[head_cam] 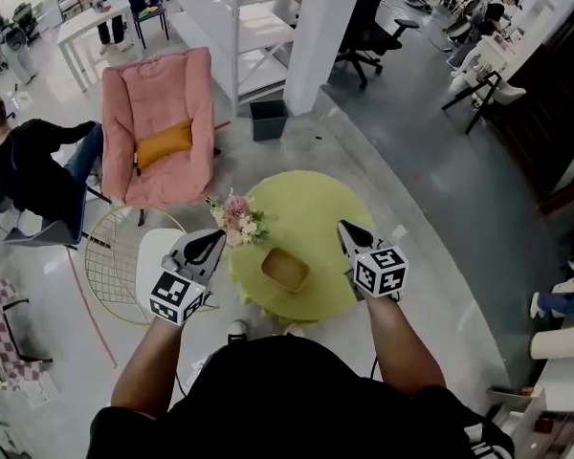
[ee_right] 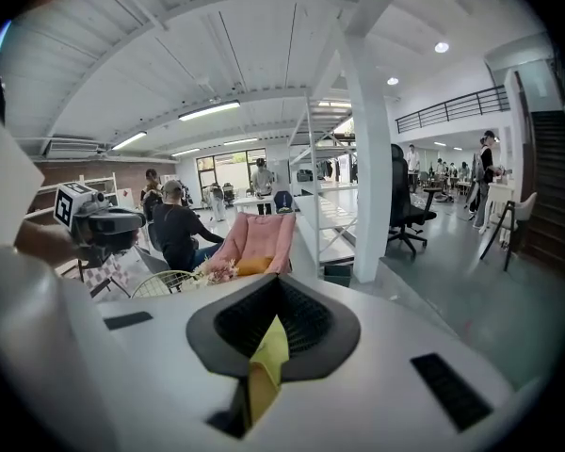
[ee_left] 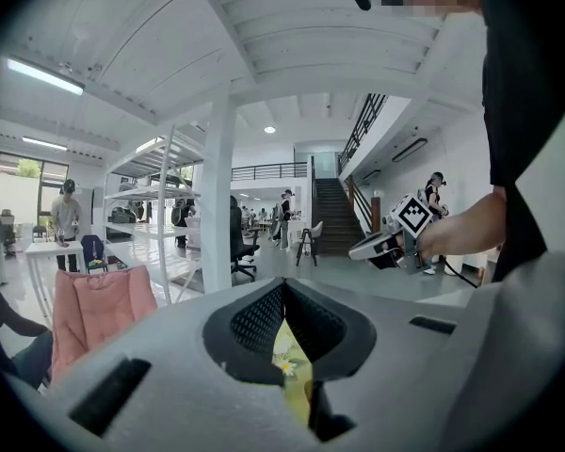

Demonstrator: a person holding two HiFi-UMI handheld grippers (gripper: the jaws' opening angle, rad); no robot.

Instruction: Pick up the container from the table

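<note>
Our left gripper (head_cam: pixel 216 238) and right gripper (head_cam: pixel 347 229) both have jaws pressed together, empty. Between them the container (head_cam: pixel 285 269) sits on the yellow table (head_cam: pixel 306 208), near side. It looks light, stiff and shallow; we would pinch one thin wall at its rim.

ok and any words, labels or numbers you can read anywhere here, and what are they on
None: no words, brands or numbers can be read in any view.
Left cube: a black-and-white square marker pattern only, no letters.
Right cube: the same kind of pattern, no letters.
</note>
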